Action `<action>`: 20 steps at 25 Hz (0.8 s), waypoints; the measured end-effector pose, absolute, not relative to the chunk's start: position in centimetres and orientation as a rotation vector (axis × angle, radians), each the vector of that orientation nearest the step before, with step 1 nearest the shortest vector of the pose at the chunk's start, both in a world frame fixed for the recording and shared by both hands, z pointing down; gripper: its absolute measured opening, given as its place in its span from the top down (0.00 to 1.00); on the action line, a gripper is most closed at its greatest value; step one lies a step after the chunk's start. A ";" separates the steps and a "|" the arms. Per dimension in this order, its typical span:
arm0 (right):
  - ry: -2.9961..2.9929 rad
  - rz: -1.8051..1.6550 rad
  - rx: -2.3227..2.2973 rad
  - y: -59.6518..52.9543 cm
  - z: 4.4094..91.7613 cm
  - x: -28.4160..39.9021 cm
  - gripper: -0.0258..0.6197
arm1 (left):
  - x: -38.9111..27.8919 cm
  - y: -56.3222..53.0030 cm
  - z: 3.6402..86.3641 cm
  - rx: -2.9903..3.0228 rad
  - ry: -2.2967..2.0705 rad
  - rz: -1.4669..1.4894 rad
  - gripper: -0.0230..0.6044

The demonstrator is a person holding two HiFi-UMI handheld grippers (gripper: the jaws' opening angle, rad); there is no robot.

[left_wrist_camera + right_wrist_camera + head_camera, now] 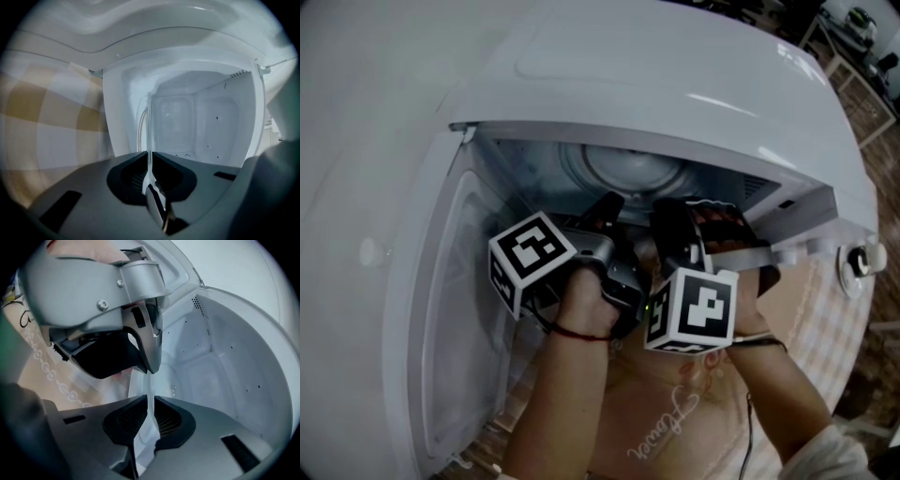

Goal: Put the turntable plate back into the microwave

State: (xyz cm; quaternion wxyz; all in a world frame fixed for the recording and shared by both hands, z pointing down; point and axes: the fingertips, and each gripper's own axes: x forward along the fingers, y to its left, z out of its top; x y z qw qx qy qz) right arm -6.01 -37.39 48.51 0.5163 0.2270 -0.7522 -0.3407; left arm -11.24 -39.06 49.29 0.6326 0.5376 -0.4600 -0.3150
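The glass turntable plate (623, 173) sits inside the open white microwave (675, 84), held at its near edge by both grippers. In the left gripper view the plate (149, 136) shows edge-on as a thin clear line between the jaws of my left gripper (150, 176), which is shut on it. My right gripper (151, 408) is likewise shut on the plate's rim (151, 390), just below the left gripper (151, 366). From the head view, the left gripper (609, 202) and right gripper (675, 211) reach side by side into the cavity.
The microwave door (441, 309) hangs open at the left. White cavity walls (206, 122) close in on both sides and at the back. The door latch side (862, 261) is at the right. A beige embroidered cloth (675, 422) covers the surface below.
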 end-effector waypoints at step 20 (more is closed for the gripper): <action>-1.791 -0.827 0.520 -37.6 48.7 -6.1 0.87 | -11.4 -38.9 49.3 1.249 -1.096 -0.714 0.91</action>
